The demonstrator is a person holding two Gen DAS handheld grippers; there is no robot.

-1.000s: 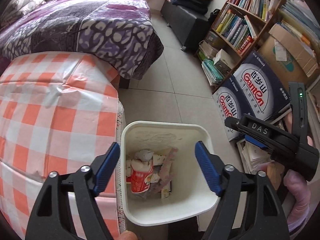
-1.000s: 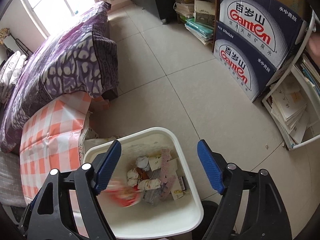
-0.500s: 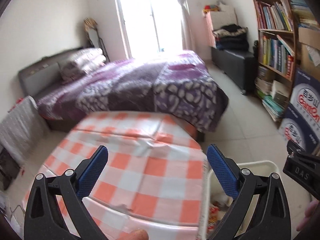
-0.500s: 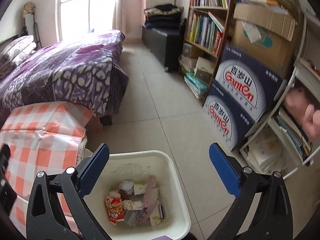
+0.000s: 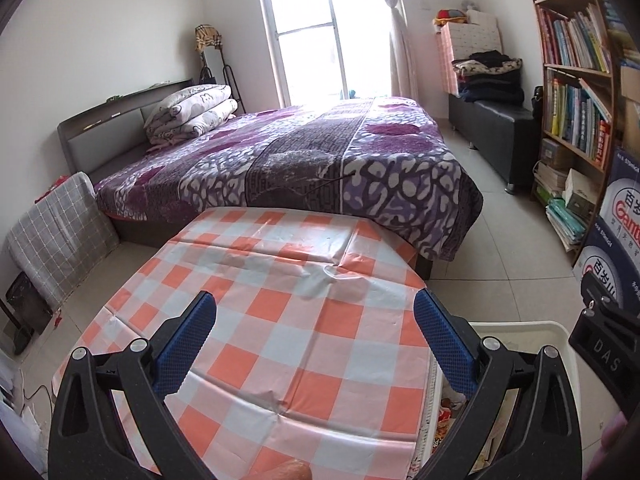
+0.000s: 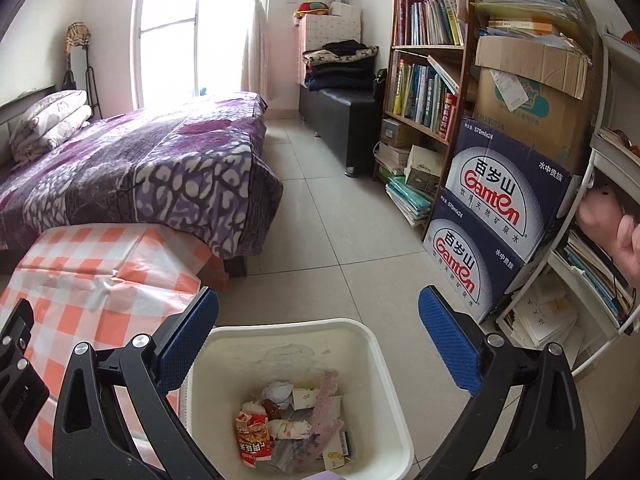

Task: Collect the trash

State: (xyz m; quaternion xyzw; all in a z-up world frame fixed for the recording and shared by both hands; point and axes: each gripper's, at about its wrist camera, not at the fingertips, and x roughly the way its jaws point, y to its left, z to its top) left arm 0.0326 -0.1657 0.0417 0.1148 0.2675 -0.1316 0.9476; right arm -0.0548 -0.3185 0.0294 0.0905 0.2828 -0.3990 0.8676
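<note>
My left tool (image 5: 314,344) and right tool (image 6: 318,346) both gape apart, empty. The trash (image 6: 288,420) lies in the bin (image 6: 394,400) under my right tool; I'd scan the tabletop (image 5: 304,320) ahead for leftovers.

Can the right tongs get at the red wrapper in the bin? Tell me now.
Probably yes. The right tongs hang open above the white bin, and the red wrapper lies on top of the trash, nothing covering it.
</note>
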